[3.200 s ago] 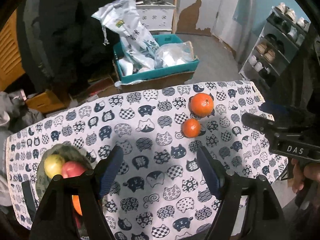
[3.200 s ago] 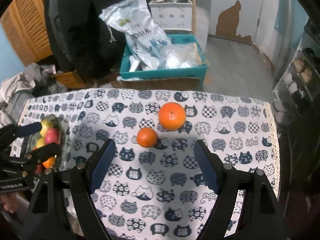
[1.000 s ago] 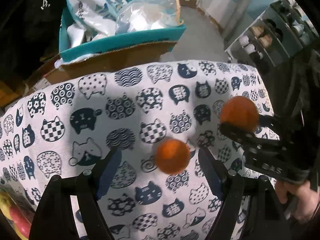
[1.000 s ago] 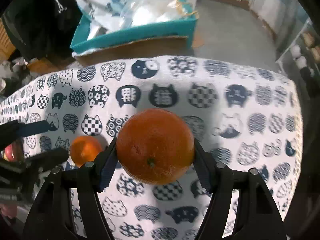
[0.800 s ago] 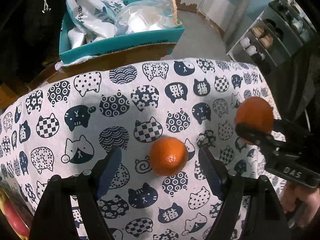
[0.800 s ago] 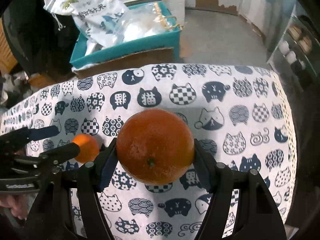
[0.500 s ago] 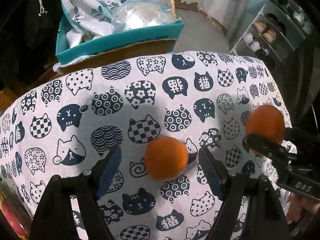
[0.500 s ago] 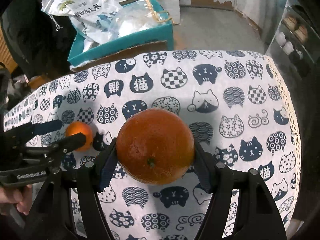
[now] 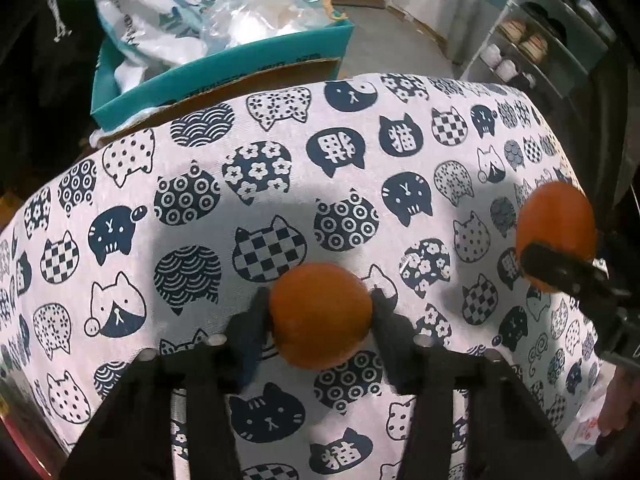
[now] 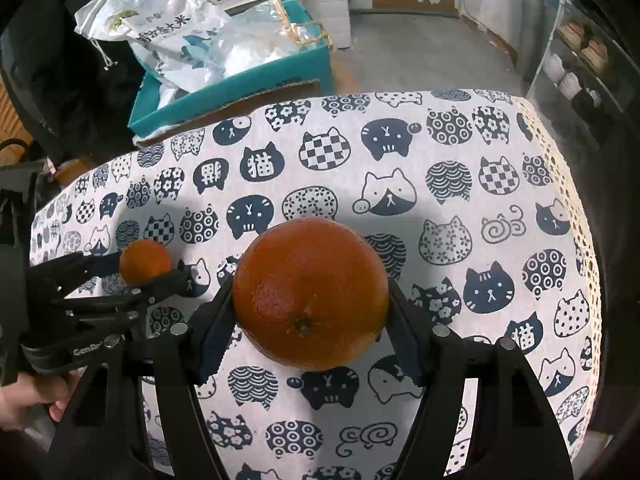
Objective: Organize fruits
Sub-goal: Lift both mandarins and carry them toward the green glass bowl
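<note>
Oranges sit in both tools at once: the left gripper (image 9: 320,316) has its 2 jaws pressed against the sides of the small orange (image 9: 320,314), and the right gripper (image 10: 310,300) is clamped on the large orange (image 10: 310,294), stem scar facing the camera. Each fruit is pinched across its widest part, near the fingertips, which looks like the surest hold on a round thing that would roll out of an off-centre pinch.

Beneath the left gripper the small orange seems to rest on the cat-print tablecloth (image 9: 280,168) or only just clear of it; I cannot tell which. The large orange appears held above the cloth, with its shadow spread beyond it.

Both tools point steeply down at the table, side by side and near each other, each visible at the edge of the other's view. A hand (image 10: 24,400) shows behind the left tool's handle.

Beyond the far table edge stands a teal cardboard box (image 10: 240,80) stuffed with plastic bags (image 10: 180,40); a shoe rack (image 9: 532,48) stands further right. No fruit bowl is in view.
</note>
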The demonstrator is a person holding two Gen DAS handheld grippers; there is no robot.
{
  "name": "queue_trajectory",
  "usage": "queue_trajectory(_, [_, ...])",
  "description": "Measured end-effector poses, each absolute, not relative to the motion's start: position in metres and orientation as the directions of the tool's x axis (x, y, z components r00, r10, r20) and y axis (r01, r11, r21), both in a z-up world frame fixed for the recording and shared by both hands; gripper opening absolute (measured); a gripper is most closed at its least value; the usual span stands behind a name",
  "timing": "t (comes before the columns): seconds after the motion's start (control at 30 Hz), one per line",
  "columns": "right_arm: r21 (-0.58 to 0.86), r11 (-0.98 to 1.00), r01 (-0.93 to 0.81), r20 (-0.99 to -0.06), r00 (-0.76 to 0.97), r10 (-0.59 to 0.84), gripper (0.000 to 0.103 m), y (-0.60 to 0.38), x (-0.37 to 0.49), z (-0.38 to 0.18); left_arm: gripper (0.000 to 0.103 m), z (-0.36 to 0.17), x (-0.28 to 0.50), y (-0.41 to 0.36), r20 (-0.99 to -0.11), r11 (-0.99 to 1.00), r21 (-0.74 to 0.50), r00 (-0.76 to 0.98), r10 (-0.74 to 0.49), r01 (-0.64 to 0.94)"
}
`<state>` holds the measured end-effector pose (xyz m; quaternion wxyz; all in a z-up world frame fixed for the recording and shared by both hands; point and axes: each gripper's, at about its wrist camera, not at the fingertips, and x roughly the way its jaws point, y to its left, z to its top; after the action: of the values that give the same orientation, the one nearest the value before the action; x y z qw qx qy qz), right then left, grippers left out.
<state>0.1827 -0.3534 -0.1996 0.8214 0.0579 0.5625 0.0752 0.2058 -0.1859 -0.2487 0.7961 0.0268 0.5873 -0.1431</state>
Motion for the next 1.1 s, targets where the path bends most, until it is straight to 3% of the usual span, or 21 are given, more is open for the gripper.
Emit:
queue_trajectory(0.3, [0.154, 0.983, -0.098, -0.9, 0.397, 0.18, 0.069, -0.341, 0.181, -0.182, 0.047, -0.229, 0.199, -0.183, -0.928, 0.955, -0.114, 0.312, -0.201, 0.275])
queue_trajectory(1.1, [0.152, 0.977, -0.149, -0.798, 0.565, 0.21, 0.069, -0.317, 0.144, -0.084, 0.047, -0.094, 0.137, -0.144, -0.815, 0.967, -0.098, 0.539, -0.214, 0.235])
